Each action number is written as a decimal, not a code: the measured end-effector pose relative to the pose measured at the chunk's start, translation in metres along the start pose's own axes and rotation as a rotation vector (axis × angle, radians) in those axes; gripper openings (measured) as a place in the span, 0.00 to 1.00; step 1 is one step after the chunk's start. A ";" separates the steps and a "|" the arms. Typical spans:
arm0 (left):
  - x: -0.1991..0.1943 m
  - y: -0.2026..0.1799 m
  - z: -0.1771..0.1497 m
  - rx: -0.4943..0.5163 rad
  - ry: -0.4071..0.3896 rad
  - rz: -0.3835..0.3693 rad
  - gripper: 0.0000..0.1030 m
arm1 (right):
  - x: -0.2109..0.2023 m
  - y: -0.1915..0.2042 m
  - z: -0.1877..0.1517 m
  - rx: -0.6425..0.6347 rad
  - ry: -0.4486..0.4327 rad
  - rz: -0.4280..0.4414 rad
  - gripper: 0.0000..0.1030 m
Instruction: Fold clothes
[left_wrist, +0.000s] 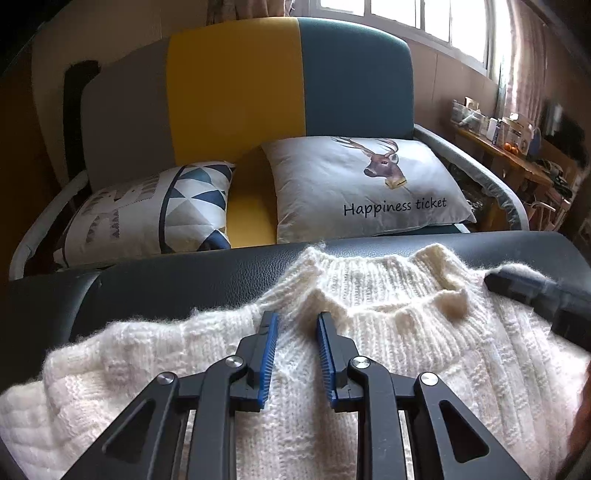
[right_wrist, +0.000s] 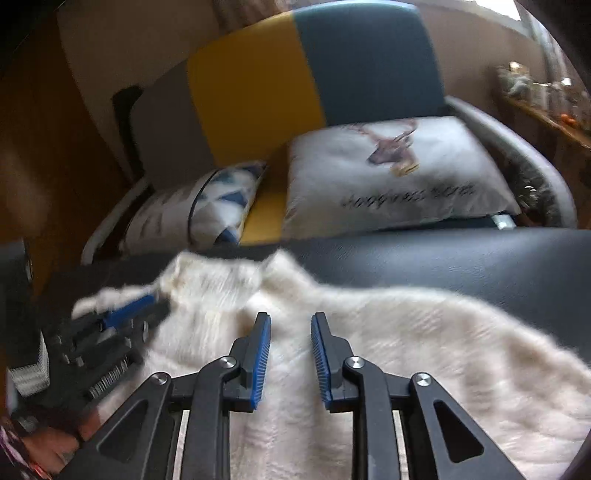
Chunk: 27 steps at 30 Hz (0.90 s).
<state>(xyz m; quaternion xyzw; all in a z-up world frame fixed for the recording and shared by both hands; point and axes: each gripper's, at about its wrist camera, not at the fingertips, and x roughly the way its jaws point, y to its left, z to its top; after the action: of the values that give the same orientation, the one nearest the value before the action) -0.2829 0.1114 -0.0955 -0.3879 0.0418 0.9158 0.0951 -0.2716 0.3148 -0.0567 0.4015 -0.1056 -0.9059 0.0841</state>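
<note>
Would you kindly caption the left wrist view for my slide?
Left gripper over a white knit sweater spread on a dark padded surface, two cushions on the sofa beyond.

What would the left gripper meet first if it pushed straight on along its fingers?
Most likely the white knitted sweater: the left gripper points down onto its shoulder beside the ribbed collar, though depth is unclear.

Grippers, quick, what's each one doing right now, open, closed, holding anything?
Left gripper: jaws narrowly parted over the white sweater beside its collar; a grip cannot be told.
Right gripper: same narrow gap above the sweater's other shoulder; cannot be told either.
</note>
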 end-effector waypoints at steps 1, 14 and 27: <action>0.000 0.001 0.000 -0.003 -0.001 -0.003 0.23 | -0.003 0.001 0.006 -0.007 -0.006 -0.013 0.25; 0.002 0.016 0.000 -0.076 -0.007 -0.088 0.22 | 0.041 0.035 0.037 -0.232 0.153 -0.042 0.04; 0.002 0.023 -0.002 -0.100 -0.012 -0.120 0.22 | 0.043 0.040 0.029 -0.194 0.104 -0.124 0.22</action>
<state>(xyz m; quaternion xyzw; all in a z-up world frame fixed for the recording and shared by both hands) -0.2879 0.0885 -0.0980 -0.3884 -0.0277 0.9117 0.1307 -0.3192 0.2693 -0.0575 0.4437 0.0119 -0.8932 0.0716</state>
